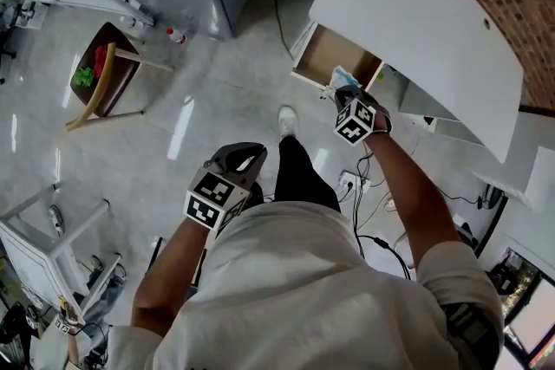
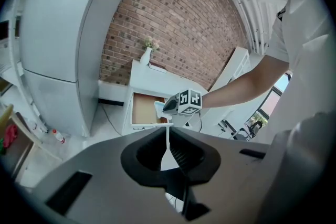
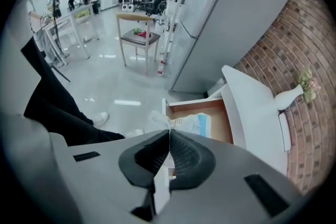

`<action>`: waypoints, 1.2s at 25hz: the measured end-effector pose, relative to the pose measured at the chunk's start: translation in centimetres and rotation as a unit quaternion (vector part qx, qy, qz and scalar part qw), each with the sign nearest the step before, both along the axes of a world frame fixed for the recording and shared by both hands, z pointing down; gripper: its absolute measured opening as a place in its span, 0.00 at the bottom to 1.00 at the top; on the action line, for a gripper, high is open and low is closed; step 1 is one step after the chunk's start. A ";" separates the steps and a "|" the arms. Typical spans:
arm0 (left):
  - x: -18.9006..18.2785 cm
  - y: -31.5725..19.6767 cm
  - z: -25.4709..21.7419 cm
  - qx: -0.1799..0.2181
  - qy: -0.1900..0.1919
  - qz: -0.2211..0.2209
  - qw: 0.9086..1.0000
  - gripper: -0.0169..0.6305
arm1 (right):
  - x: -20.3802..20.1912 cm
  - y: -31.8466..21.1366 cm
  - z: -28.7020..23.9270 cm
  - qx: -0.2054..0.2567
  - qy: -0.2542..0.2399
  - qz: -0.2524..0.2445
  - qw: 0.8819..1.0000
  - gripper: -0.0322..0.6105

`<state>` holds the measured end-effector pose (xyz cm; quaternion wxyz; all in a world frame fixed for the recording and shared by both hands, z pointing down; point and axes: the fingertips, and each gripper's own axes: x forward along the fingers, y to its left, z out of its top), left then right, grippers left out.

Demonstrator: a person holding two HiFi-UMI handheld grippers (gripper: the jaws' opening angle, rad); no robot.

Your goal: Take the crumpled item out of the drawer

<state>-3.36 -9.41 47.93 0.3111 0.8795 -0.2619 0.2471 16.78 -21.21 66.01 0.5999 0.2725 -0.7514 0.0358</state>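
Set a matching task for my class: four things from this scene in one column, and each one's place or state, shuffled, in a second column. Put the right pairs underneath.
Column one
1. drawer
2. crumpled item
3. left gripper
4. vase

Column two
A. shut, with nothing in it
B. stands on top of the white cabinet
C. pulled open
D. held by the right gripper

Right pairs: 1-C, 2-D, 3-A, 4-B
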 end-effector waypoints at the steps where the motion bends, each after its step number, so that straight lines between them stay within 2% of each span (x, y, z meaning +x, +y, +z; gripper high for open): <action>1: -0.5 0.6 -0.4 0.002 0.001 0.000 1.000 0.07 | -0.6 0.9 -1.1 0.001 -0.006 0.003 1.000 0.10; 8: -4.3 4.8 -2.5 0.021 -0.003 0.003 1.000 0.07 | -6.2 7.6 -8.4 0.013 -0.056 0.020 0.998 0.10; 14: -7.0 6.9 -4.1 0.027 -0.002 -0.008 1.000 0.07 | -8.9 12.7 -12.5 0.008 -0.075 0.029 0.997 0.10; 23: -10.2 9.9 -4.6 0.037 -0.011 -0.004 0.999 0.07 | -12.2 17.9 -14.8 0.009 -0.091 0.041 0.995 0.10; 30: -10.9 11.5 -4.8 0.048 -0.015 0.006 0.999 0.07 | -14.0 20.7 -16.0 0.013 -0.098 0.034 0.995 0.10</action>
